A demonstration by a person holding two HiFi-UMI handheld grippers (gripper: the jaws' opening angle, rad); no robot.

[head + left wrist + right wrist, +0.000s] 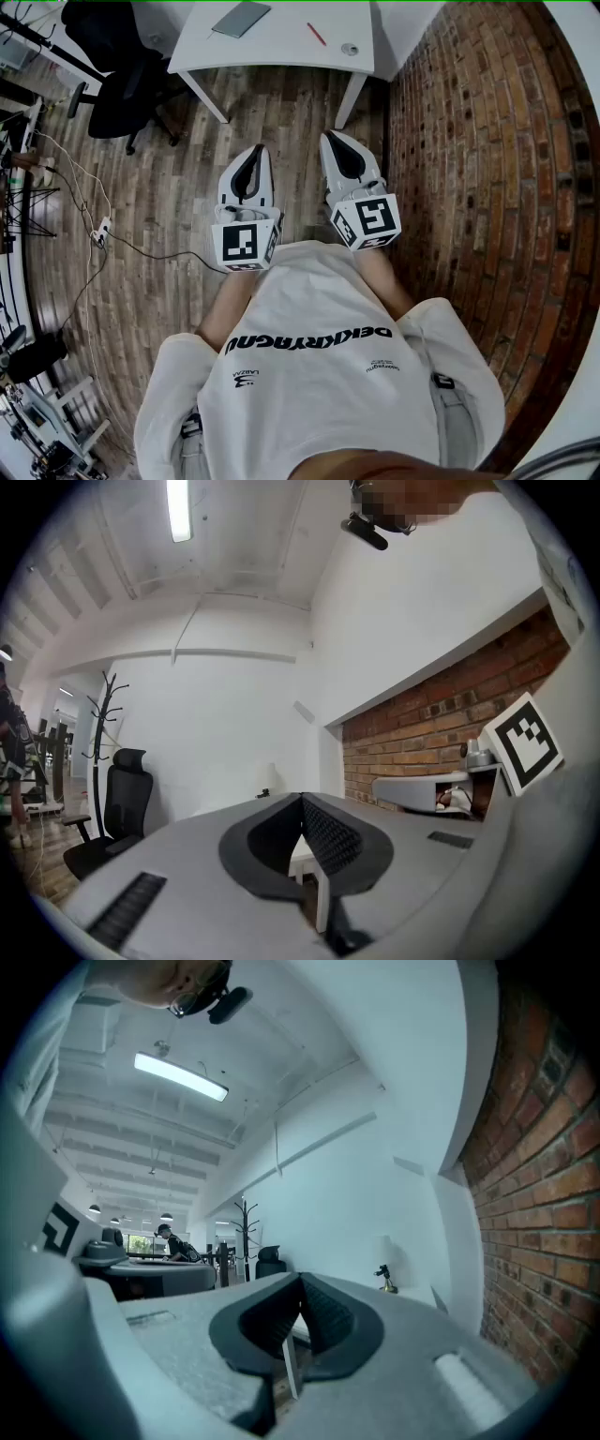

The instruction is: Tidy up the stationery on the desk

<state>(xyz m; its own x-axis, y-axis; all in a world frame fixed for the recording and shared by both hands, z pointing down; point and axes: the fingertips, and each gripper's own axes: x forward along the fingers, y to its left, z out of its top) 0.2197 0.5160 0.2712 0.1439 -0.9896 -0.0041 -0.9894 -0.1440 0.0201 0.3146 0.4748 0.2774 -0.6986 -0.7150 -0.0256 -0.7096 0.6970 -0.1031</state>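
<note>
Office chair: a black office chair (pixel 117 84) stands on the wooden floor (pixel 159 187) at upper left, just beside the worktop's left end and away from both tools.
Grey notebook: a grey notebook (pixel 241 18), if that is what the flat slab is, lies at the top of the frame on the white worktop (pixel 281 42), partly cut off by the upper edge.
Left tool: the left tool (pixel 253 155) is held level at frame centre with its jaws together and nothing between them. Its nose points up-frame toward the worktop, well apart from it.
Red pen: the red pen (pixel 316 34) lies on the worktop at top centre, its long axis slanting from upper left to lower right.
Right tool: the right tool (pixel 336 139) sits just right of the left one, jaws closed on nothing, nose aimed near the worktop's right-hand leg.
Small round item: a small round item (pixel 350 49) rests just right of the pen, too small to identify.
Brick wall: a brick wall (pixel 487 169) fills the right side.
Deciding relation: all the stationery lies ahead, up-frame, and out of reach. The notebook sits above the left tool, the pen and round item above the right. An approach probably comes first, then opening the jaws and closing them across the pen's slant.
</note>
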